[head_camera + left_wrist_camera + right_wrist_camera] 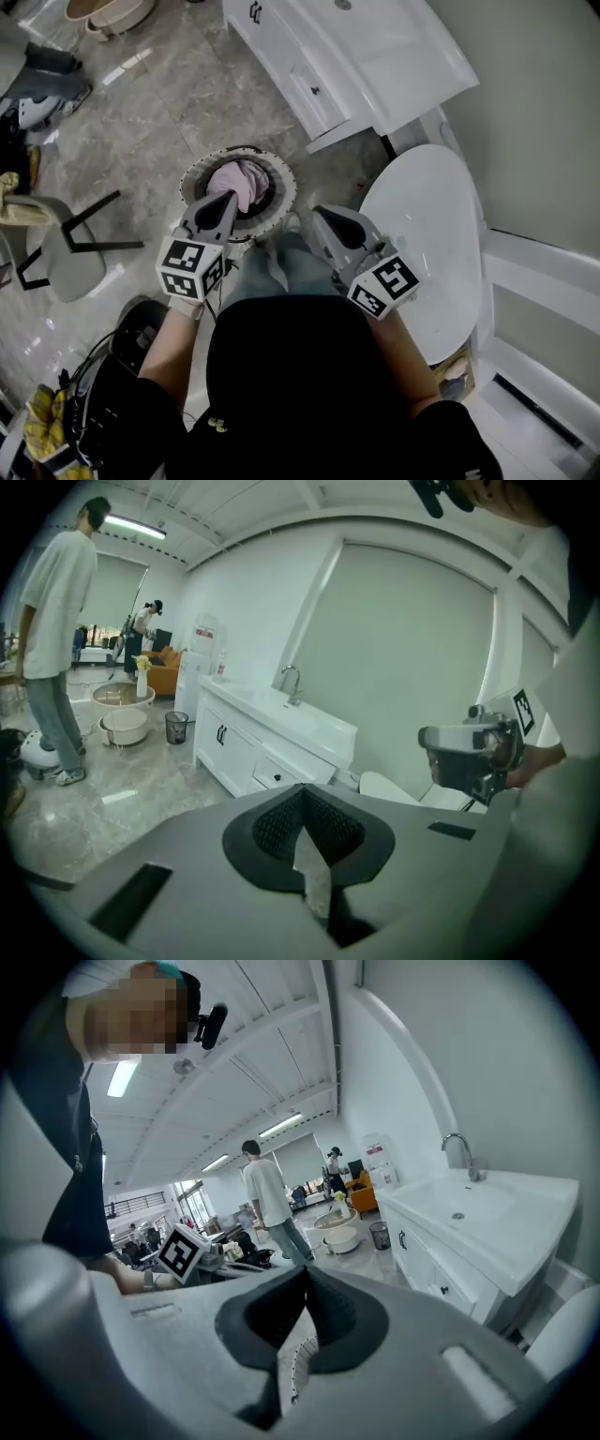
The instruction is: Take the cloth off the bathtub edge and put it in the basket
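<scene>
A pink cloth (242, 184) lies bunched inside a round white basket (190, 180) on the grey stone floor, seen in the head view. My left gripper (229, 198) hangs just above the basket's near rim, its jaws shut with nothing between them (302, 792). To its right, over the floor between basket and tub, my right gripper (314, 213) is also shut and empty (305, 1271). The white oval tub (427, 234) sits at the right with no cloth showing on its edge. Each gripper view catches the other gripper: the right gripper (469, 752) and the left gripper's marker cube (183, 1252).
A white vanity with a sink (356, 56) stands beyond the basket. A grey chair (66, 255) is on the left, basins (108, 14) at the top left. A person (52, 621) stands on the floor, with a waste bin (175, 727) by the vanity.
</scene>
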